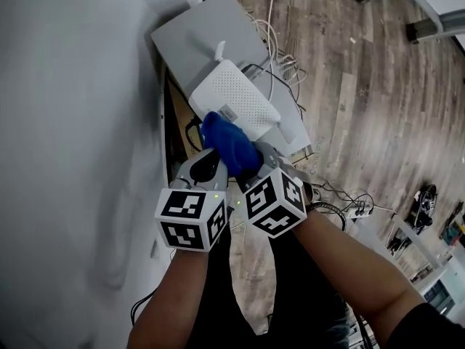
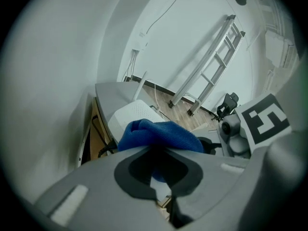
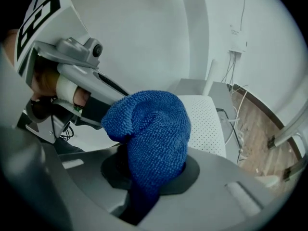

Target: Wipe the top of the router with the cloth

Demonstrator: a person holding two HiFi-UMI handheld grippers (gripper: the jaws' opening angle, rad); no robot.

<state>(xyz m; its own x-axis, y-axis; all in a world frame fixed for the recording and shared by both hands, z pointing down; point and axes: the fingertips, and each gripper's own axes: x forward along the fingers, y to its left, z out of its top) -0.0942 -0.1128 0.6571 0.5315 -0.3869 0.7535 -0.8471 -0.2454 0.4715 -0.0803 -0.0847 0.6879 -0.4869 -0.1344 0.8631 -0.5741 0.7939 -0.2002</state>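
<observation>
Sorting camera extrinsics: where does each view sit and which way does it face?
Head view: on the person's head, facing steeply down at the router on a grey box; forearms, left tool, right tool show.
Left gripper view: on the left tool, facing along its jaws at cloth and router; right tool at right.
Right gripper view: on the right tool, facing the held cloth; left tool at upper left.
Shared: every view sees cloth and router.

The cloth is deep blue with a nubbly weave. The router is white, its top dotted with fine rows of holes. The worktop is pale grey. The floor is grey-brown woodgrain planking. The left claw and right claw are grey with black pads. Their cubes carry black-and-white squares.
</observation>
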